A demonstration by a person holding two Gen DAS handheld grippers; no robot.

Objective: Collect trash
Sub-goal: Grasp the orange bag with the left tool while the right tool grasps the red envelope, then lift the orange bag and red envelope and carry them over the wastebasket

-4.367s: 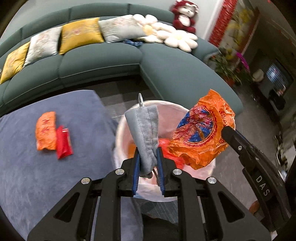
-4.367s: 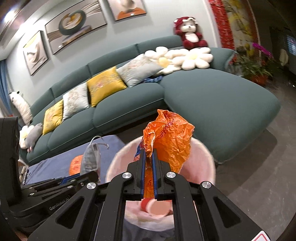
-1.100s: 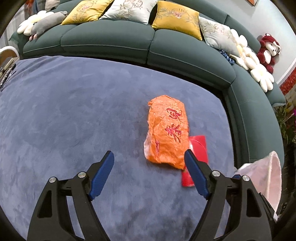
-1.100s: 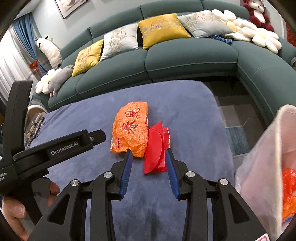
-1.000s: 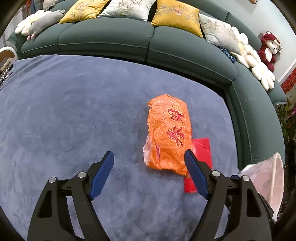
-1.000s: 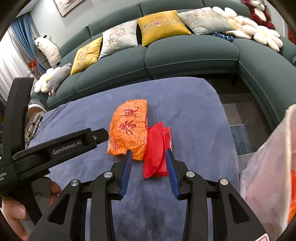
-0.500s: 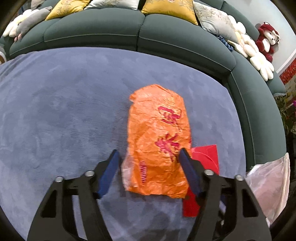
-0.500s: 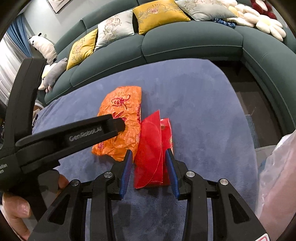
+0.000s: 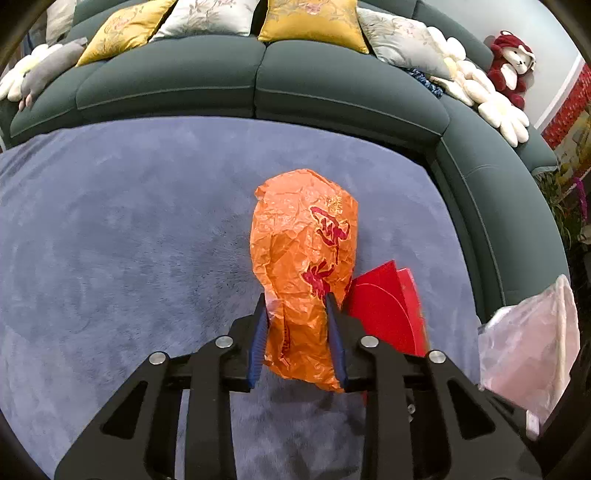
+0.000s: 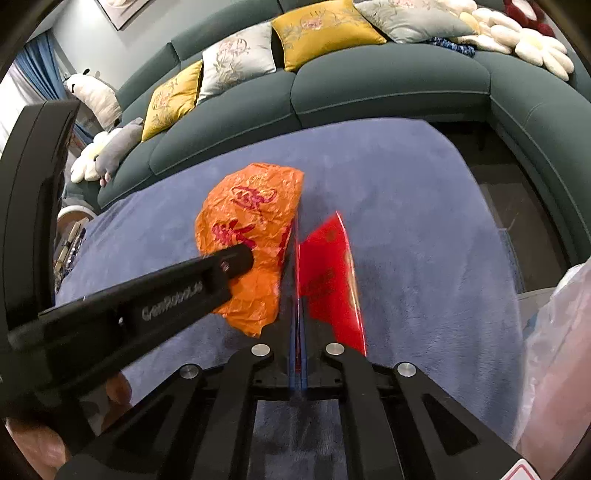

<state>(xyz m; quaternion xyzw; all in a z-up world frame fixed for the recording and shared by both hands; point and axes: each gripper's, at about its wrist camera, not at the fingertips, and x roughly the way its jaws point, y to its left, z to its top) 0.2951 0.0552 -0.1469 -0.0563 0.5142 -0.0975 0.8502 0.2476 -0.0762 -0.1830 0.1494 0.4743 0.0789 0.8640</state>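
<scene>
A crumpled orange plastic bag (image 9: 303,251) with red characters lies on the blue-grey carpet (image 9: 129,229). My left gripper (image 9: 297,314) is closed around the bag's near end, its blue pads pressing both sides. A red paper envelope (image 10: 328,277) stands on edge beside the bag. My right gripper (image 10: 297,306) is shut on the envelope's left edge. The envelope also shows in the left wrist view (image 9: 388,306), to the right of the bag. The orange bag (image 10: 251,229) and the left gripper's arm (image 10: 147,291) cross the right wrist view. A pink-lined trash bin (image 9: 532,339) stands at the right.
A dark green curved sofa (image 9: 258,81) with yellow and grey cushions (image 9: 310,18) wraps around the far and right sides of the carpet. Plush toys (image 10: 103,151) lie on its left end. The bin liner (image 10: 554,354) is close on the right.
Both grippers moved forward and down onto the trash. The left gripper closed from wide open onto the orange bag. The right gripper closed onto the red envelope, which now stands tilted up.
</scene>
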